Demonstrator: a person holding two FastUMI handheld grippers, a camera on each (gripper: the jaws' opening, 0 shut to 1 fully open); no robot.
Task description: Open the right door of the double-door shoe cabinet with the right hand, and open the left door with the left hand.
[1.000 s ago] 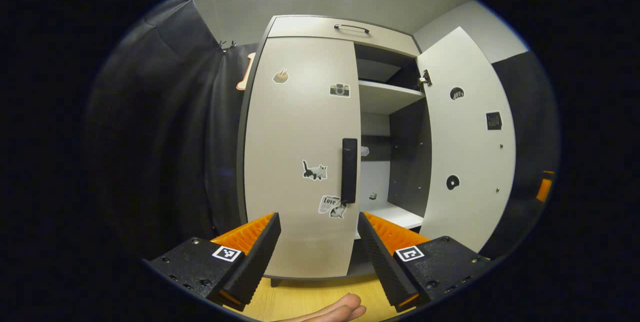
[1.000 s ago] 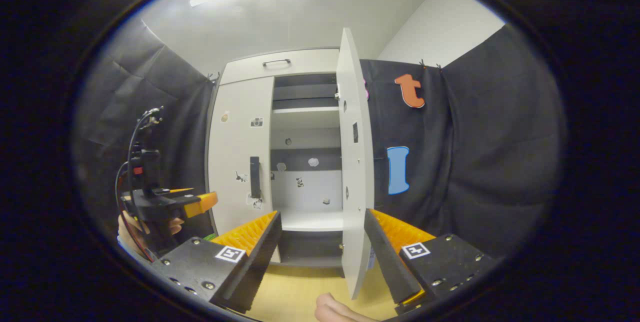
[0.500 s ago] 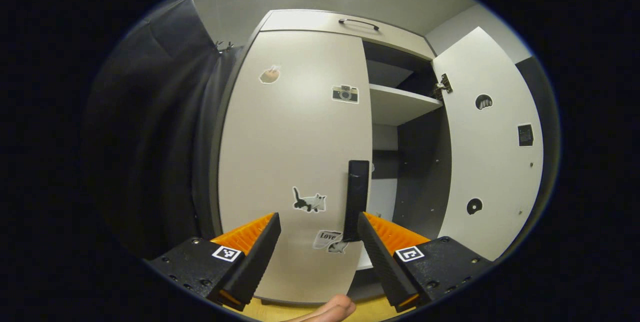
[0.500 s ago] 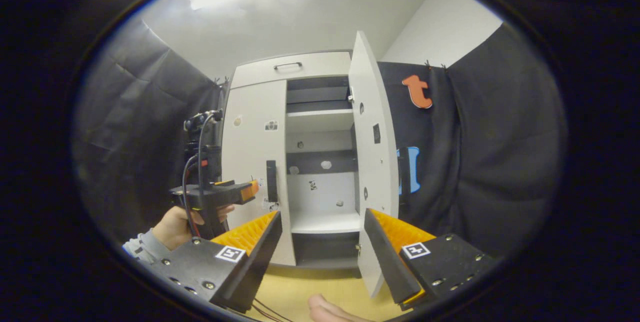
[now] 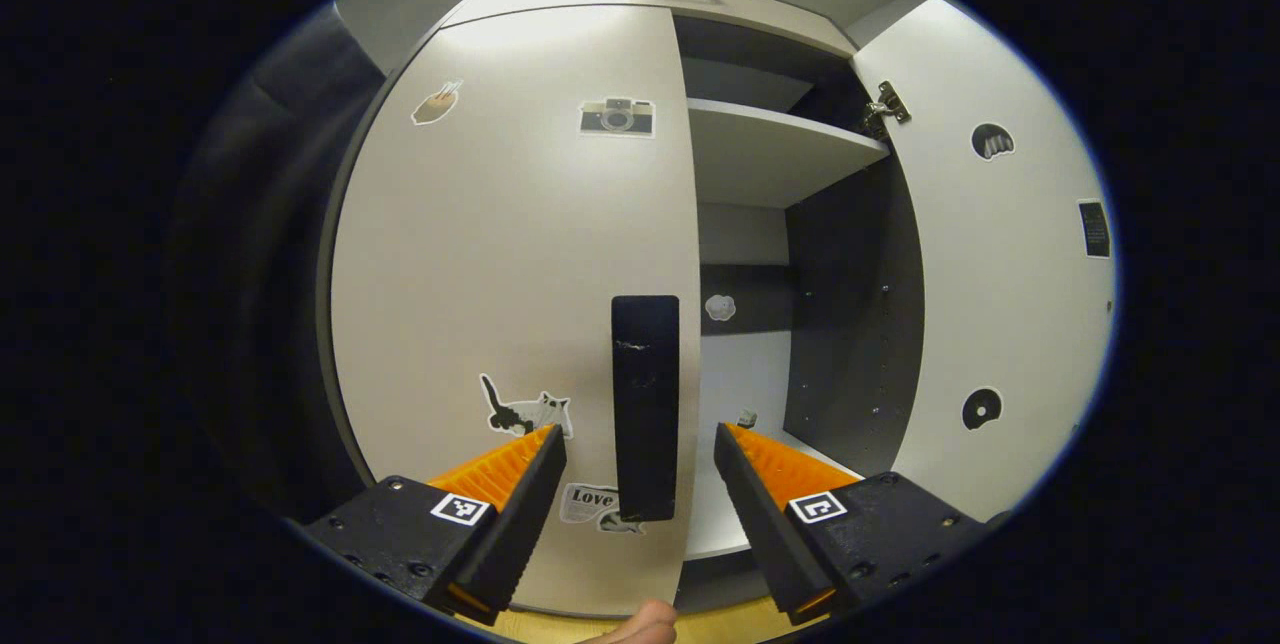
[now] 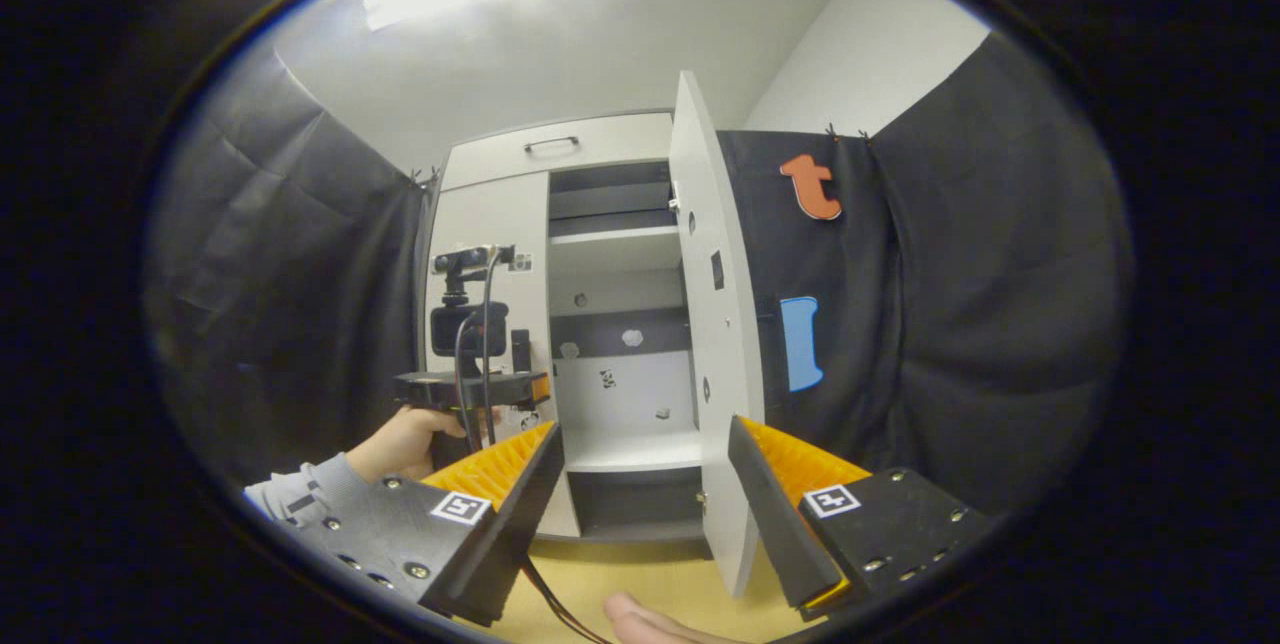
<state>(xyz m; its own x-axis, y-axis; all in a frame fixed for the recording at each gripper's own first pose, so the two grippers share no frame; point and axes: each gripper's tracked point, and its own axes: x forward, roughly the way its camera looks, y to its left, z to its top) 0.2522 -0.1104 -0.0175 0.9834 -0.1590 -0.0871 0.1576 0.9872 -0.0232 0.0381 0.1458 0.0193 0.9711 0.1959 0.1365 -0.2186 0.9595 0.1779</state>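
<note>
Left claw: bottom centre of the left gripper view, fingers spread wide. The handle stands in the gap between them, and neither finger is seen touching it.
Left claw from afar: left of centre in the right gripper view, held by a hand in a grey sleeve, with a camera and cables on top. Its tip is at the left door's handle; how it stands there is too small to tell.
Left door: pale panel across the left and centre of the left gripper view, closed flat against the shoe cabinet.
Handle: dark upright bar at the left door's right edge, lower centre of the frame.
Stickers: a camera picture near the door's top, a cat lower left of the handle, a lettered one just beside the handle's foot.
Cabinet inside: right of the left door, a pale shelf in the upper part, dark side wall, pale floor panel below.
Right door: far right of the left gripper view, swung wide open, inner face showing. In the right gripper view it stands edge-on at centre.
Right claw: bottom centre of the right gripper view, fingers spread apart with nothing between them, well back from the cabinet.
Floor: yellow wood strip at the bottom.
</note>
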